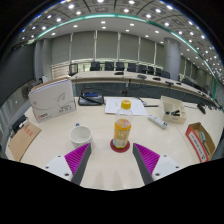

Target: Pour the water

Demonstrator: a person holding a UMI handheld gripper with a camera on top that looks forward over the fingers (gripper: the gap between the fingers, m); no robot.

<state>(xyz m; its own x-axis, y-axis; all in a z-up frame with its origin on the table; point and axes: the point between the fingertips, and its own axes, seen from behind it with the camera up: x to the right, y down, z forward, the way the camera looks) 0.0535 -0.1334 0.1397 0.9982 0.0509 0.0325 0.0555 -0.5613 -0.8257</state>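
Note:
A clear bottle (pixel 121 131) with a yellow cap and an orange label stands upright on a dark red coaster (pixel 120 147) on the white table (pixel 110 165). A white cup (pixel 80 135) stands to its left. My gripper (pixel 112 158) is open and empty. Its pink pads (pixel 78 159) spread wide, with the bottle just ahead of them, between their lines, not touched.
A white box (pixel 52 98) stands at the far left, a cardboard box (pixel 173 108) at the far right. A red packet (pixel 201 139) lies to the right, a brown item (pixel 22 140) to the left. A dark bag (pixel 92 97) sits farther back. Chairs and desks fill the room behind.

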